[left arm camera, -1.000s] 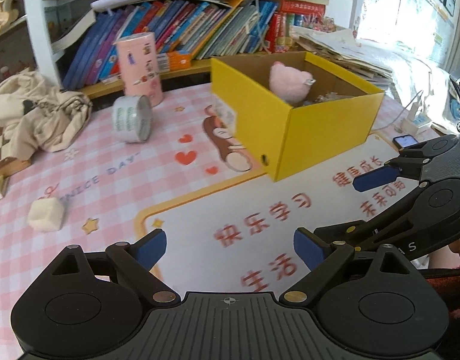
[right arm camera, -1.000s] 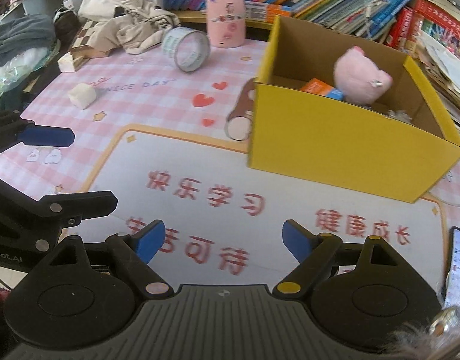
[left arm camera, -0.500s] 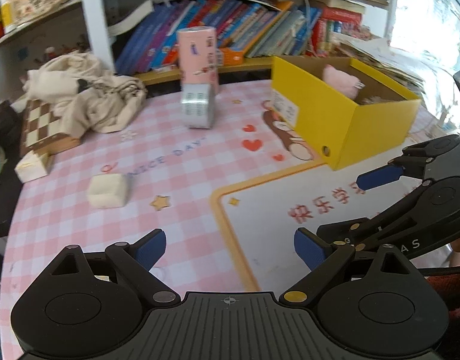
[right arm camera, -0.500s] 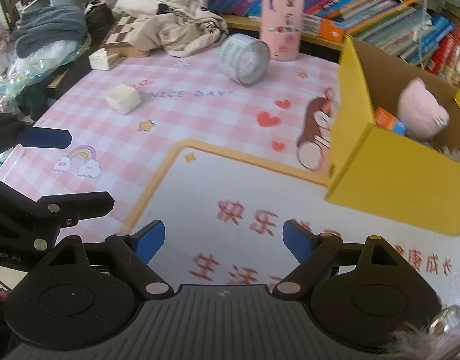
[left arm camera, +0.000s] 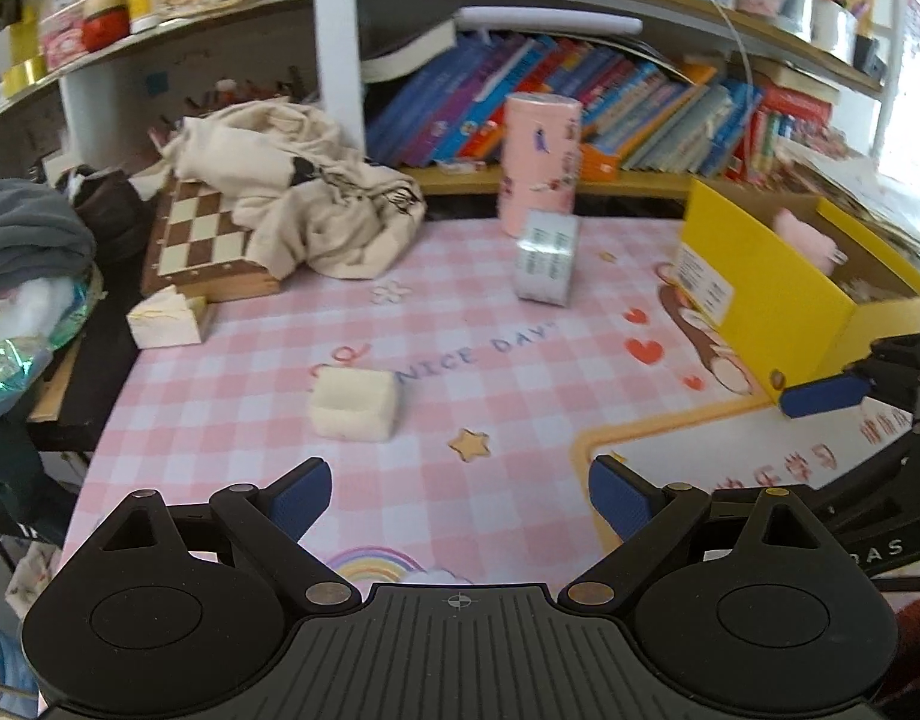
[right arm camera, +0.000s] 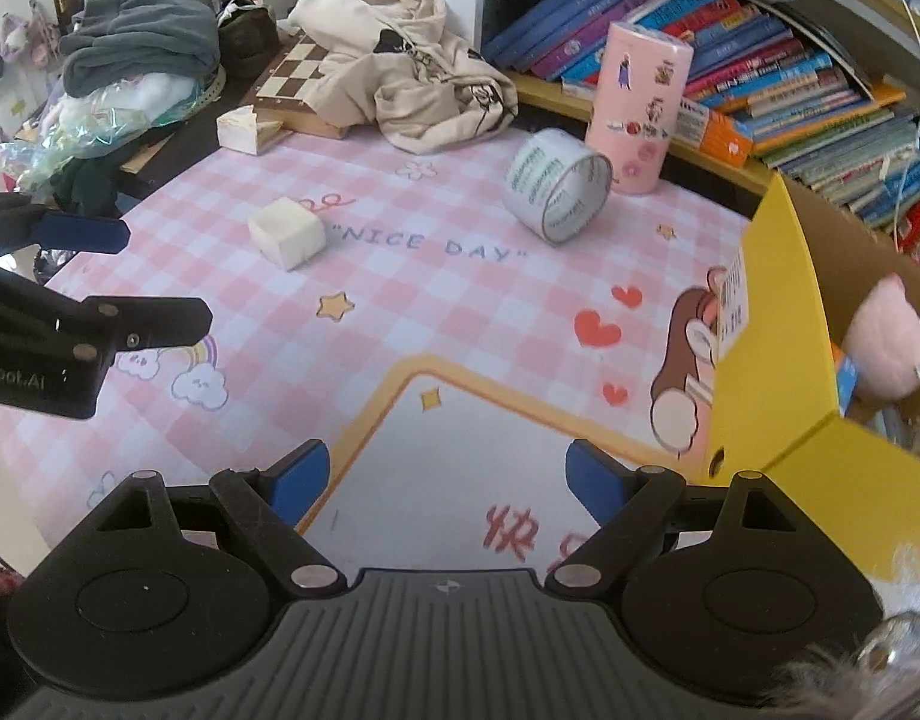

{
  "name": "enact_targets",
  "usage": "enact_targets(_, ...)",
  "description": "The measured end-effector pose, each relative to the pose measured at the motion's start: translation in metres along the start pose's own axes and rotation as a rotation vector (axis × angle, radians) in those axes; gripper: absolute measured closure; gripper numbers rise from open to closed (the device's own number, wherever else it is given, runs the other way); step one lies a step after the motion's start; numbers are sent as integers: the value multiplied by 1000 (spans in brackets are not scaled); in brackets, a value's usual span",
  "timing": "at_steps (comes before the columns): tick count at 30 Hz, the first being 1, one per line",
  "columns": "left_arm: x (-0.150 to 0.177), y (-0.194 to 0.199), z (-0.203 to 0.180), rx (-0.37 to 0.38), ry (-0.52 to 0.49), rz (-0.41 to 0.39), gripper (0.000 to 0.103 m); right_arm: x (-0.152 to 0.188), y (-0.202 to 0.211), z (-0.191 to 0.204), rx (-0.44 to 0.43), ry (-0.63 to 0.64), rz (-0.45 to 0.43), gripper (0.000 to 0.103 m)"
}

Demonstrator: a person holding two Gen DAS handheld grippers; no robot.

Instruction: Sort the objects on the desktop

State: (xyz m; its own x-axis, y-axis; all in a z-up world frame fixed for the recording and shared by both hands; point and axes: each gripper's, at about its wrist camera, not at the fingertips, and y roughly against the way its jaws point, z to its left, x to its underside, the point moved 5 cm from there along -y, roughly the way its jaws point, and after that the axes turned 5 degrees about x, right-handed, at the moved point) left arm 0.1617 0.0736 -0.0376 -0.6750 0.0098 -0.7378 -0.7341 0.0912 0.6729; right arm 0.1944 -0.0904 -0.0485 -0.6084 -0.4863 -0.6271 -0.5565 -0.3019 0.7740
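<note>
Both claws hang over the pink checked desk mat (left arm camera: 460,330) with nothing in them. The left gripper (left arm camera: 460,495) has its blue pads spread wide and bare; just ahead of its left finger sits a cream foam cube (left arm camera: 353,405), apart from the pad. Farther ahead, a roll of tape (left arm camera: 546,264) stands on its edge right in front of a tall pink canister (left arm camera: 541,165). Off to that claw's right is the yellow box (left arm camera: 766,294), open-topped, with a pink plush toy (left arm camera: 805,240) inside.

The right gripper (right arm camera: 448,477) is likewise released, jaws apart over the white panel of the mat. The box stands close to its right finger; the cube and tape lie well ahead, to its left and centre. A crumpled beige garment (right arm camera: 400,72) covers part of a chessboard (right arm camera: 295,72) at the far edge.
</note>
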Motion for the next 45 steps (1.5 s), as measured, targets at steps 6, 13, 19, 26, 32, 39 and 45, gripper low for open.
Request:
enact_targets(6,-9,-12,14,-22,24,-28,8,-15,-7,-5,14,4,-18,17)
enact_targets(13,-15,-34,27,-35,45,-6,8,-32,-28,-17,13,-38,-7,17)
enact_targets(19,-17,-54,37,-44,53,10,8,-53,-49,-26,-5,-94,-8,17)
enact_targets(26,-19,-78,54,-58,78,20,8,-86,-75,-36,-12,-166,-19,17)
enact_targets(32,-20,-102,71,-73,102,56,8,-112,-101,-49,-13,-255,-6,17)
enact_targets(39,-19,-121,81,-76,116,79,8,-133,-129,-56,-7,-281,-14,17)
enact_targets(45,-17,-134,82,-73,106,98,8,-145,-152,-64,-39,-387,10,18)
